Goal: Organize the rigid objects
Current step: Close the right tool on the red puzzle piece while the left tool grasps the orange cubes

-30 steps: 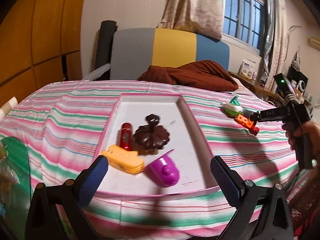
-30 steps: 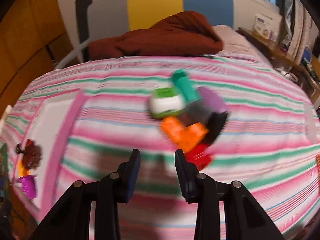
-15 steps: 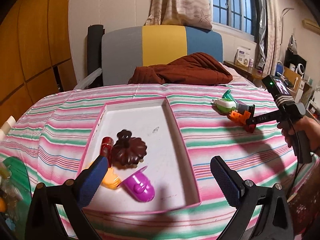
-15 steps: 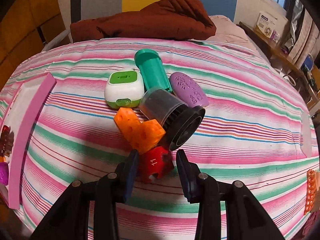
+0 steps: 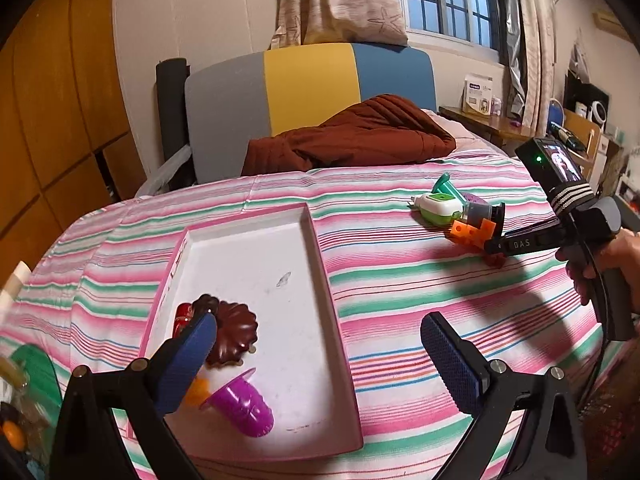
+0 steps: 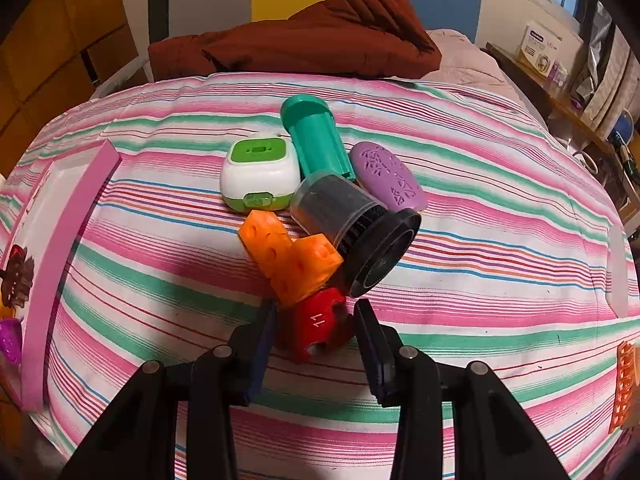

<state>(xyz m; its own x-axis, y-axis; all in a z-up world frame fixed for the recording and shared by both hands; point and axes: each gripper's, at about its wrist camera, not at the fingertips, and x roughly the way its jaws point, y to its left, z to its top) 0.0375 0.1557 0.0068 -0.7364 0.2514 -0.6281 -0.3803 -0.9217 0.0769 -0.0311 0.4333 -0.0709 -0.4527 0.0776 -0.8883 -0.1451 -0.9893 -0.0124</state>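
red block (image 6: 318, 326) marked "11" lies on the striped bedspread (image 6: 480, 280) at the near edge of a small heap, between the fingers of the right gripper (image 6: 316, 320). just behind it, touching or nearly so, is the orange block (image 6: 290, 258); then the black-capped jar (image 6: 352, 226), green-and-white box (image 6: 260, 176), teal tube (image 6: 318, 138) and purple oval (image 6: 386, 176).

it looks like hard moulded plastic: light, stiff, not fragile, a bit smooth on its faces. its shape is lumpy with a notch at the front, so the flat left and right sides are the best place to pinch, low enough that it cannot pivot out. the bedding under it is soft, so it may sink or tip when pressed.

the right gripper points steeply down with its jaws partly spread, one either side of the block; the left pad seems at or very near the block's side, the right stands a little clear, so it is not pinched yet. a hand (image 5: 616, 268) holds its handle at the bed's right side.

the left gripper (image 5: 316, 352) is spread wide and holds nothing, tilted down over the pink tray (image 5: 320, 248), where a brown toy (image 5: 234, 334), purple cup (image 5: 240, 406) and other small pieces already lie. the block's likely place is there.
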